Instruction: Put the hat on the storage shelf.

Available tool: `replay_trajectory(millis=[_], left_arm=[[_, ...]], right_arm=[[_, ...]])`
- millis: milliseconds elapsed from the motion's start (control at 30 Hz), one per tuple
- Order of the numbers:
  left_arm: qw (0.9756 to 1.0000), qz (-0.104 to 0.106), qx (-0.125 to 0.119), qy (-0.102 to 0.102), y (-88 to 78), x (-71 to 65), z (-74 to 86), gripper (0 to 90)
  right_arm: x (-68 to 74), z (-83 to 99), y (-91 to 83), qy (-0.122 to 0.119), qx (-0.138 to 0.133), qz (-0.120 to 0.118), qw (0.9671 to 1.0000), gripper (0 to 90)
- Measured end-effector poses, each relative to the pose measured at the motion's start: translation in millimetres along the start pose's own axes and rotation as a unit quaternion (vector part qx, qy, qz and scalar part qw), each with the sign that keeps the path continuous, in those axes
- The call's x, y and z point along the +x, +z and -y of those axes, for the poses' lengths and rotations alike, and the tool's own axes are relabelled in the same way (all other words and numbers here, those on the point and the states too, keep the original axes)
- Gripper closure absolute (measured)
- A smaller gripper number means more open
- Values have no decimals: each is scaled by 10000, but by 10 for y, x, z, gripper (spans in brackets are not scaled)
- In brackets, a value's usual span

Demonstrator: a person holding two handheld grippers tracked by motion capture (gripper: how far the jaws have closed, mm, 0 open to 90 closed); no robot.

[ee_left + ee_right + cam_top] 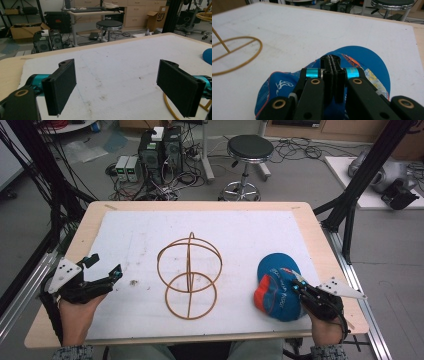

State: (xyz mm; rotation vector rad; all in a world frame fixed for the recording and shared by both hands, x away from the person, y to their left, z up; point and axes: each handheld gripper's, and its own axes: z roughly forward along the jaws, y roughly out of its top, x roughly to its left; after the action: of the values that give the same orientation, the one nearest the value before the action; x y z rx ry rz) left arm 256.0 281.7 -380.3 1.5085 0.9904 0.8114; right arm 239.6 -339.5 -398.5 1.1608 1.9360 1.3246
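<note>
The right gripper [298, 286] is clenched, its 2 black jaws pressed together over the crown of a blue fabric baseball cap with an orange-red panel and white lettering [278, 286]; I cannot tell for certain whether fabric is pinched between them, though it looks likely. The cap lies on the white padded sheet [150, 235] at about 4 o'clock on the counter [320, 255]. Its long axis runs roughly from 11 to 5 o'clock, and the rounded blue brim end points toward 11. At the sheet's centre, well apart from the cap, stands a thin golden-brown wire frame of crossed hoops on a ring base [190, 275]. The left gripper [105, 267] is released, jaws spread wide over bare sheet at 8 o'clock. Judging by this, the step in hand is seizing the cap; the next move calls for lifting it clear and carrying it toward the frame at 9 o'clock.
</note>
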Motion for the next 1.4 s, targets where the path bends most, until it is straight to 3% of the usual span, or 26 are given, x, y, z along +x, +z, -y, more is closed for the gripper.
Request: replay_trajectory(millis=[267, 600, 867, 1200, 1400], left_arm=[[10000, -22, -44, 3, -28, 8, -26, 163], [9999, -49, -99, -6, -58, 17, -54, 162], [9999, -66, -117, 7, -77, 39, -63, 163], [9998, -109, -186, -18, -119, 63, -88, 163], [9997, -144, -204, -23, -144, 86, -98, 162]], right_arm=[[-70, -91, 7, 334, -242, -177, 9990, 900], [-129, -285, 74, 538, -496, -248, 9970, 900], [-134, -562, 103, 538, -782, -383, 9947, 900], [-110, -969, 99, 283, -1116, -351, 9927, 900], [-84, -1250, 90, 167, -1381, -376, 9896, 900]])
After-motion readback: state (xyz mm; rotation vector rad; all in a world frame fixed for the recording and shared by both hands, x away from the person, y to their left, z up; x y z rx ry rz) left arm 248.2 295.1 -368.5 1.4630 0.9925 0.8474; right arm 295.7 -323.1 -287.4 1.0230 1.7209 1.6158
